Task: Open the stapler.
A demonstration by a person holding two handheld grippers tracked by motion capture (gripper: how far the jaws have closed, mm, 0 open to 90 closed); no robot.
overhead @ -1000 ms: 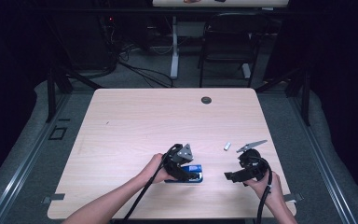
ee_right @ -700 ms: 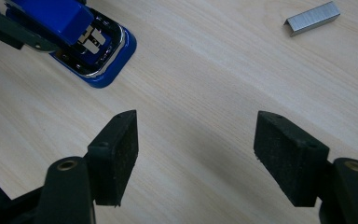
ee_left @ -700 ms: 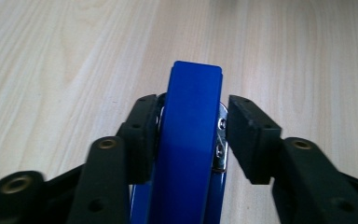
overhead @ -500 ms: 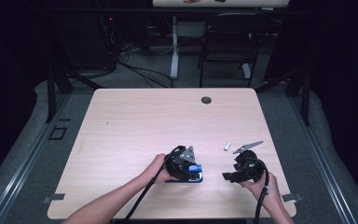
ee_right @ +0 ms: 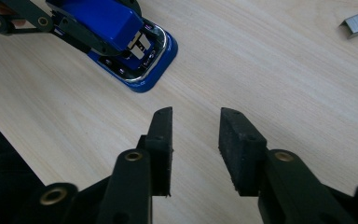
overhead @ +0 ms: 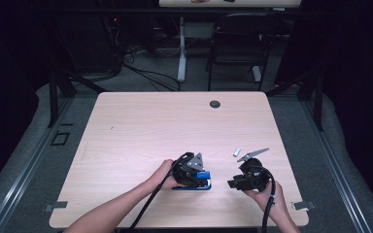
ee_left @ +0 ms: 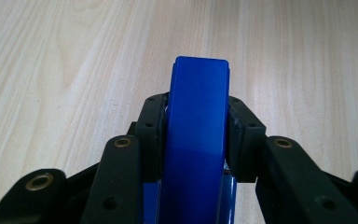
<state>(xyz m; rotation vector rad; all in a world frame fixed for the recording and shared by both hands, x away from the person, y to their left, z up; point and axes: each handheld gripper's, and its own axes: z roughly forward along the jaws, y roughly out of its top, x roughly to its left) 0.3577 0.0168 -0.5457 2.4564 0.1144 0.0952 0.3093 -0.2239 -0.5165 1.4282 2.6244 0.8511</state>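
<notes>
Left tongs clamp the stapler while the right tongs wait, empty

On the pale wood-grain tabletop, the blue plastic stapler sits low and centre in the high view, its top arm squeezed between the left tongs. The right tongs hang parted and empty to its right. To do this well, I judge: keep the stapler pinned, then bring the small grey strip of staples squarely to its open metal channel.
</notes>
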